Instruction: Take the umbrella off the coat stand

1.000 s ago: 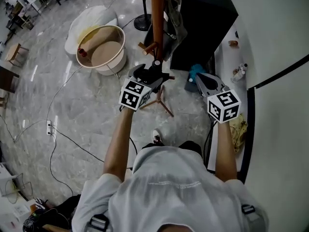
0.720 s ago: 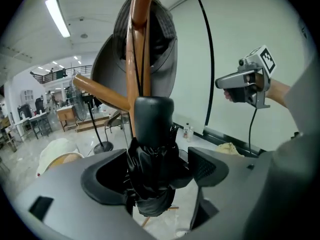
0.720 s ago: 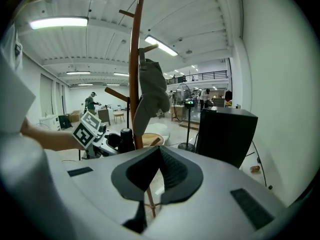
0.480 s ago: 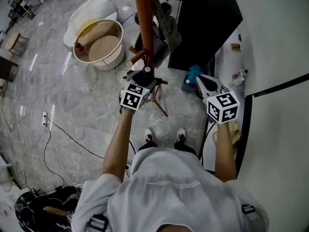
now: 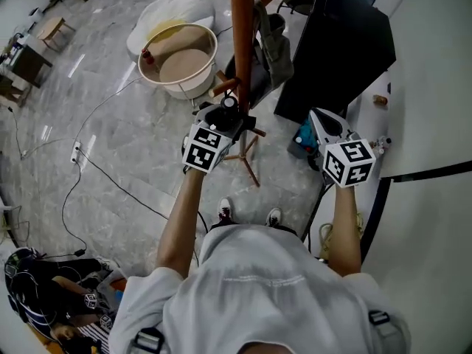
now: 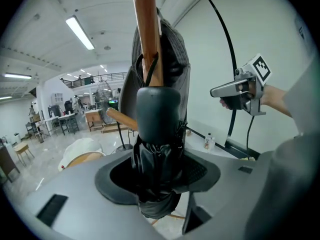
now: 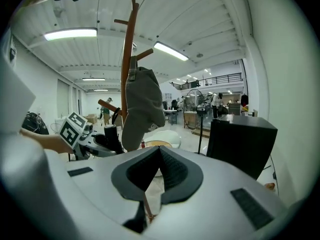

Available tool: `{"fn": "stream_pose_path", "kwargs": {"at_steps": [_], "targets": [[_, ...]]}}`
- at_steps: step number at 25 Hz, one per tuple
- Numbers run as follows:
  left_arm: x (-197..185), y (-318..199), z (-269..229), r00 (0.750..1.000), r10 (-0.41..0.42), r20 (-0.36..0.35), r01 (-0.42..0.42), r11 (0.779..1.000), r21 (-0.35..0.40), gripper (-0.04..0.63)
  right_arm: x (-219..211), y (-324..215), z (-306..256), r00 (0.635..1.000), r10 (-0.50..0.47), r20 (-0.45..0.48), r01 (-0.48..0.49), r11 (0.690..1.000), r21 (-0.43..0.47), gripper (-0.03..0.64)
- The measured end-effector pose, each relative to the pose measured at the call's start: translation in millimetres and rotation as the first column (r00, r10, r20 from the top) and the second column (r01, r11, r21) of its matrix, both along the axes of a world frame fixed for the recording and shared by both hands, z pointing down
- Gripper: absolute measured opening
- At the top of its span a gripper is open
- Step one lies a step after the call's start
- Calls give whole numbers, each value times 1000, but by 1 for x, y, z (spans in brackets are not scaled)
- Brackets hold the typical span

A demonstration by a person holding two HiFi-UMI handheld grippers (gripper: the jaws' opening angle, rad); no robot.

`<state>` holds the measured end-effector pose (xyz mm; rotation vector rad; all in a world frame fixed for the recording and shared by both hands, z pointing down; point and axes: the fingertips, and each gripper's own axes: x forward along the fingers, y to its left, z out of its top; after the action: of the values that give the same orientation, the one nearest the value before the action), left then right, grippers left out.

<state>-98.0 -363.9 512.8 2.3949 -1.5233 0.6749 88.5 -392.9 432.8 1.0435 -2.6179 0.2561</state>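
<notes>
closing left gripper (image 5: 225,115), black umbrella (image 6: 157,134) between its jaws at the coat stand (image 5: 241,35); right gripper (image 5: 321,124) clenched, empty

The left gripper (image 6: 159,180) fills the bottom of the view. Its jaws are closing with a folded black umbrella (image 6: 156,156) between the dark pads, and part of each pad is still bare beside the fabric. The umbrella's rounded dark handle (image 6: 158,113) stands upright just above the jaws, against the wooden pole of the coat stand (image 6: 146,31). A grey garment (image 6: 175,59) hangs on the stand behind the handle, and a wooden peg (image 6: 119,117) sticks out to the left. At the right, a hand (image 6: 276,98) holds the right gripper (image 6: 216,91) level in front of a white wall. A round tub (image 6: 82,159) sits on the floor at lower left.
</notes>
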Motion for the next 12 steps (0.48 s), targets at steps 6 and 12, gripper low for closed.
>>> {"fn": "stream_pose_path", "kwargs": {"at_steps": [6, 12], "targets": [[-27, 19, -53, 995, -99, 3, 98, 990, 98, 244, -19, -16, -39, 998, -53, 37, 50, 994, 96, 23], [-65, 40, -100, 978, -209, -11, 208, 959, 194, 244, -46, -19, -69, 989, -121, 79, 106, 980, 171, 23]]}}
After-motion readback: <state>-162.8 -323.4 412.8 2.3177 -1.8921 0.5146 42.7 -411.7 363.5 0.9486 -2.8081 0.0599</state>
